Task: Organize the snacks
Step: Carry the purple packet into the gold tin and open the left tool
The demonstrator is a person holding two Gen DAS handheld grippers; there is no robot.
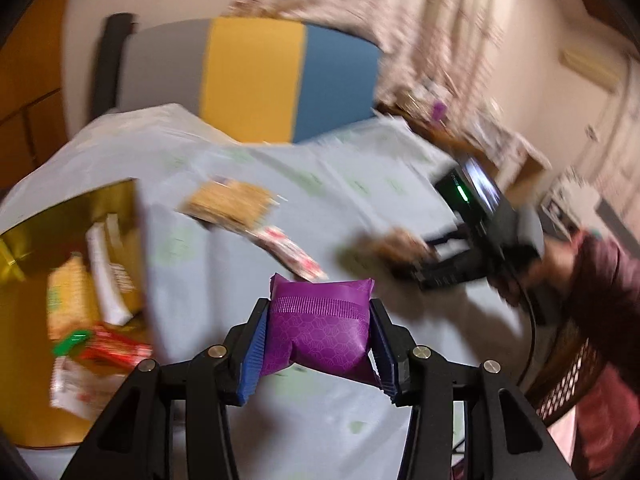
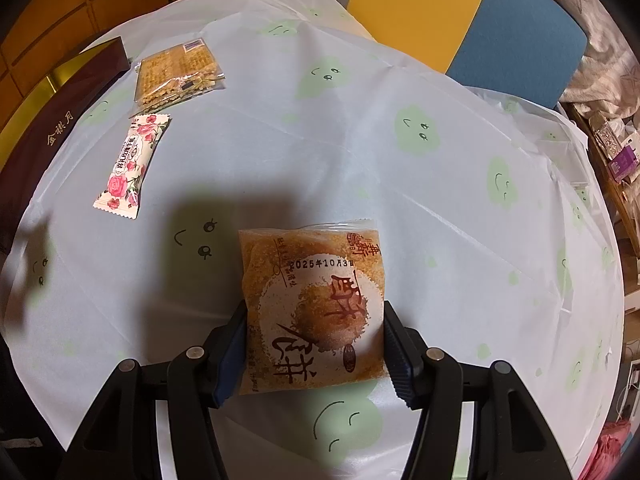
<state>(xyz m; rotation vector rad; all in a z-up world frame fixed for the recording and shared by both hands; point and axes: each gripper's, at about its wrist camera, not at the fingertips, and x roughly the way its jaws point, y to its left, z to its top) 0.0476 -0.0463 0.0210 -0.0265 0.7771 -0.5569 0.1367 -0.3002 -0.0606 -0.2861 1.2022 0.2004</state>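
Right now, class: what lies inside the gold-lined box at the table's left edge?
Inside the gold-lined box lie several wrapped snacks: a white packet, a yellow packet and a red-and-green packet. Blur hides their labels, and whatever lies beneath them is covered.

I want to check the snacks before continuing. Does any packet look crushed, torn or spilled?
Nothing is spilled or torn. Only the purple packet looks squeezed: the left gripper pinches it, so its sides buckle inward. The pastry packet in the right gripper stays flat.

Both grippers (image 1: 318, 336) (image 2: 314, 344) clamped (right steeper)
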